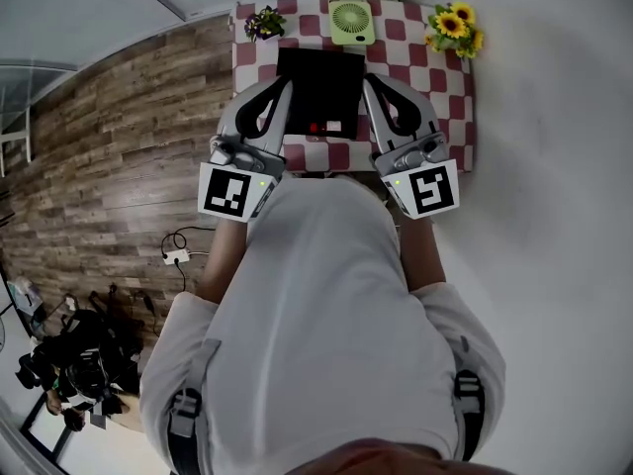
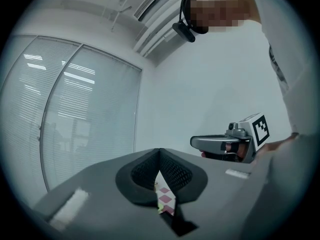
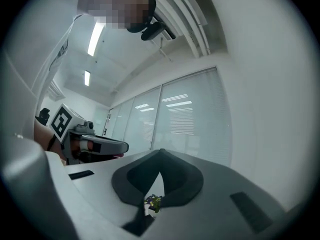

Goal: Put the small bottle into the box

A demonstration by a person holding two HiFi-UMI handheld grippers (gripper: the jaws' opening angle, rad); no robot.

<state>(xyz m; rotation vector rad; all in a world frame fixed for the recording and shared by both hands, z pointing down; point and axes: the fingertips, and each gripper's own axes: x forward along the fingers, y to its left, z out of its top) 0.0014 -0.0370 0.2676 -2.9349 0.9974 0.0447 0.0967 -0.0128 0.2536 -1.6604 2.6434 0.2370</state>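
Black box sits on the checked cloth, just ahead of us and between our two grippers. A tiny red and white bit lies at its near edge. It may be the bottle, but it is too small to tell which way it lies. Both grippers are about as near to it. The left gripper and right gripper are closed tight, hold nothing, and rest by our chest with tips tilted up.

A black box on a red-and-white checked cloth; beyond the box a pale green fan, right of it yellow sunflowers.
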